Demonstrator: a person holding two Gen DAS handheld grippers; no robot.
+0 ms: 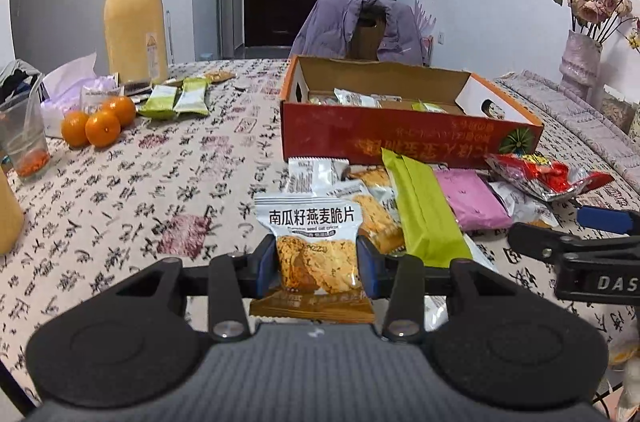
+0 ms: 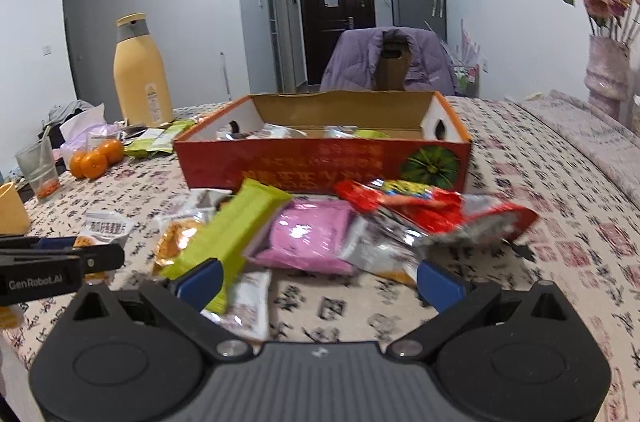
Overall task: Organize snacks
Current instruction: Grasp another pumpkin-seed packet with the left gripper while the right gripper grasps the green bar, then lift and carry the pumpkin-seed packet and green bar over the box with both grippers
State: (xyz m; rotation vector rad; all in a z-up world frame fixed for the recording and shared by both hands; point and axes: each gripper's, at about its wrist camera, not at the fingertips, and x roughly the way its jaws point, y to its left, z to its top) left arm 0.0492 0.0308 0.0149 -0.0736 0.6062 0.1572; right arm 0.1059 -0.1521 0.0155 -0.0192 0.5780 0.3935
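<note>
My left gripper [image 1: 317, 264] is shut on an oat crisp packet [image 1: 310, 250], white on top with orange crisps showing, held just above the tablecloth. Behind it lies a pile of snacks: a lime-green bar [image 1: 424, 210], a pink packet [image 1: 472, 198], a red packet [image 1: 544, 176] and more oat crisp packets [image 1: 372, 206]. The red cardboard box [image 1: 400, 136] stands beyond, with several snacks inside. My right gripper [image 2: 318, 280] stands open over the near edge of the pile, with the lime-green bar [image 2: 236, 226] by its left finger and the pink packet [image 2: 312, 238] ahead. The left gripper [image 2: 60, 262] shows at the left.
A tall yellow flask [image 1: 134, 18] stands at the back left, with three oranges [image 1: 98, 122], two green packets [image 1: 176, 98] and a plastic cup [image 1: 24, 138] near it. A vase of dried flowers [image 1: 580, 62] is at the far right. A chair with a purple jacket [image 1: 360, 26] stands behind the table.
</note>
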